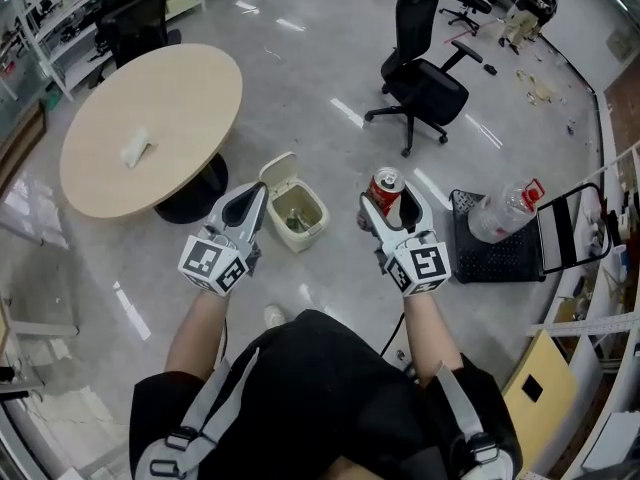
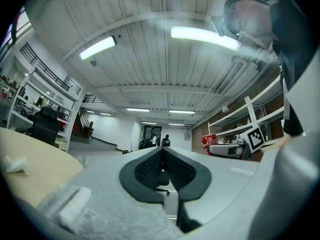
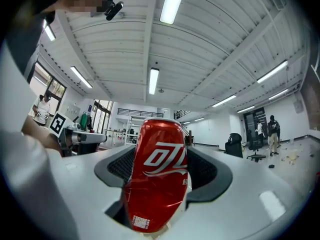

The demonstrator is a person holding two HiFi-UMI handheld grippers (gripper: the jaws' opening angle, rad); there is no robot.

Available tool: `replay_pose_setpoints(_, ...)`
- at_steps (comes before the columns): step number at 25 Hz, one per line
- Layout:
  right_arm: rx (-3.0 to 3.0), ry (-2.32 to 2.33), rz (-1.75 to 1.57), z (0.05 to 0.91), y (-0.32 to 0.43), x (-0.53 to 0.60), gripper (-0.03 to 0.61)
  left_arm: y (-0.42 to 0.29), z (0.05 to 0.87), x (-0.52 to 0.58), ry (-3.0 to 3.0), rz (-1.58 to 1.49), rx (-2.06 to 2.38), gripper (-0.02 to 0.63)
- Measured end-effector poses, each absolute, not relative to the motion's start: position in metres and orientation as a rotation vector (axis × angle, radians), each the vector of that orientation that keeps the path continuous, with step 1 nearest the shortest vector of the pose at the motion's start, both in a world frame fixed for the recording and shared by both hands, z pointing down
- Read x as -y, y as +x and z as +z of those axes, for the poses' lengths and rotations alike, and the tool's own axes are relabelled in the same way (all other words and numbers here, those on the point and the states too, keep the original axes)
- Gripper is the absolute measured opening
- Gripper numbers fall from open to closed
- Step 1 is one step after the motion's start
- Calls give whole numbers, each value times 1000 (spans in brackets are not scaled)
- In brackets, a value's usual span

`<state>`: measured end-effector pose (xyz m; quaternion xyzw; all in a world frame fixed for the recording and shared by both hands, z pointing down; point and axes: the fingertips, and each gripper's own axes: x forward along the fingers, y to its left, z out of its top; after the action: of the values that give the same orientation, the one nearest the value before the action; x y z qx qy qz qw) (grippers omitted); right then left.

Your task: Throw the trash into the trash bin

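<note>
**Red can held up, bin open on the floor**

We hold the right gripper out in front of us, in the middle of the head view. Its fingers are spread wide and pinch a red can from both sides. In the right gripper view the can stands upright between the two dark pads and fills the gap.

The left gripper is beside it, a bit to the left. Its fingers are pressed together, with nothing between them.

The trash bin sits on the floor between the two grippers in the frame. It is small and cream, and its lid is flipped up. There is something small and dark inside at the bottom, but we cannot tell what it is. The can is just right of the bin in the frame, not over it.

At the right of the frame a black basket sits on the floor with a clear bottle lying on it. At the upper left, the round surface has one white crumpled thing on it.
</note>
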<state>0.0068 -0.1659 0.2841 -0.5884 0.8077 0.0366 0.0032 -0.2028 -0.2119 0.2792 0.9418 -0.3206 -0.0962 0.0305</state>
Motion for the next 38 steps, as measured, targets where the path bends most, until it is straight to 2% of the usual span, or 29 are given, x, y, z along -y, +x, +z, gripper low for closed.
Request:
replay_pose_setpoints(11, -2615, -1723, 113, 298, -96, 243, 319, -326, 287, 248, 2849, -291, 1224, 2)
replay_pose_setpoints(15, -2657, -1697, 100, 304, -120, 256, 321, -349, 293, 249, 2830, -253, 1274, 2)
replay_pose_setpoints(23, -2692, -1697, 30, 330, -117, 279, 319, -342, 322, 263, 2776, -199, 1247, 2)
replay_pose_setpoints(33, -2709, -1681, -16, 343, -76, 351, 319, -294, 312, 330, 2746, -187, 1263, 2)
replay_pose_setpoints(38, -2742, -1697, -127, 381, -60, 371, 319, -274, 348, 349, 2689, -118, 1232, 2)
